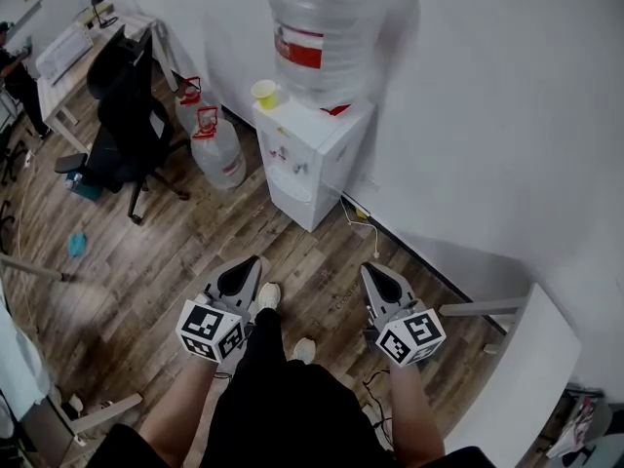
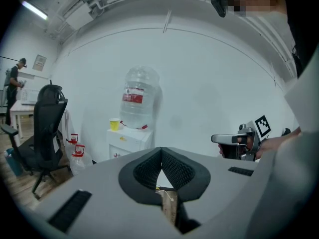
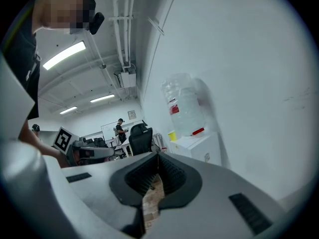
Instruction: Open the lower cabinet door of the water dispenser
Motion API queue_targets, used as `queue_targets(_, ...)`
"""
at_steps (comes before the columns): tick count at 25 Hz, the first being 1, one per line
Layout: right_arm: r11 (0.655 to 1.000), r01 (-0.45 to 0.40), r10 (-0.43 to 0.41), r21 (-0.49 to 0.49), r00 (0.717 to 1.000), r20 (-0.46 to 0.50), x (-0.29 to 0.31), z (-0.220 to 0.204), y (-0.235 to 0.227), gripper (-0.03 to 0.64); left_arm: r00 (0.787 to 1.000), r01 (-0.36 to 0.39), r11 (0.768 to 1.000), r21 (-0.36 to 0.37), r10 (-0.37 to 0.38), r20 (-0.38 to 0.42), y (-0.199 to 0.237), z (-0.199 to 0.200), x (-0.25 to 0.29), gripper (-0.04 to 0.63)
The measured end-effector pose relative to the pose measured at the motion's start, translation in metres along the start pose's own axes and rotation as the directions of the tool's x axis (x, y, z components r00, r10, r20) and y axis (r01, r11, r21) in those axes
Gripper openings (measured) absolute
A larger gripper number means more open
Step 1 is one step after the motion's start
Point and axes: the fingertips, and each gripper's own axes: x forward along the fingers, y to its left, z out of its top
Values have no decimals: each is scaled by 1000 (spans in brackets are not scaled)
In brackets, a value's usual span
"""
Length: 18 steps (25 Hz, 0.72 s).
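At the far left, a pale wooden desk [image 1: 68, 66] stands against the white wall [image 1: 487, 115], with a black mesh office chair [image 1: 127, 105] just beside it. A small blue cloth [image 1: 77, 245] lies on the grey-brown wood-plank floor [image 1: 146, 281] nearer the person. Right of the chair, two clear plastic water jugs with red handles [image 1: 216, 149] sit on the floor next to the white box-shaped water dispenser [image 1: 310, 154]. The dispenser stands against the far wall, well apart from both tools. It carries a small yellow cup [image 1: 264, 93] and a large clear upturned water bottle with a red label [image 1: 327, 27] on top. Its lower cabinet door [image 1: 291, 201] looks closed. A thin cable [image 1: 356, 217] trails on the floor to its right.

Near the person, the left gripper [image 1: 250, 264] has its jaws pressed together with nothing between them. The right gripper [image 1: 371, 270] is likewise closed and empty. Both are held above the floor and point towards the dispenser. At the near right is a corner of a white table [image 1: 526, 378].
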Motion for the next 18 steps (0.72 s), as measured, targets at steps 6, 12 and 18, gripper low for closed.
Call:
queue_targets(6,1000,-6,6,2,1000,-24,51,-24,-25,21,999,33,999,-10,-33,-17,35,-20,46,13)
queue_targets(12,1000,10,-11,-3,997,-76,112,-81,-57,21,999,35,999,6,-35,-39,78,-59,99,12)
queue_targets(18,999,40,-40,-1,995,-89,167,-148,-101,21,995,83,996,43,-81,-50,119,-112,162,13)
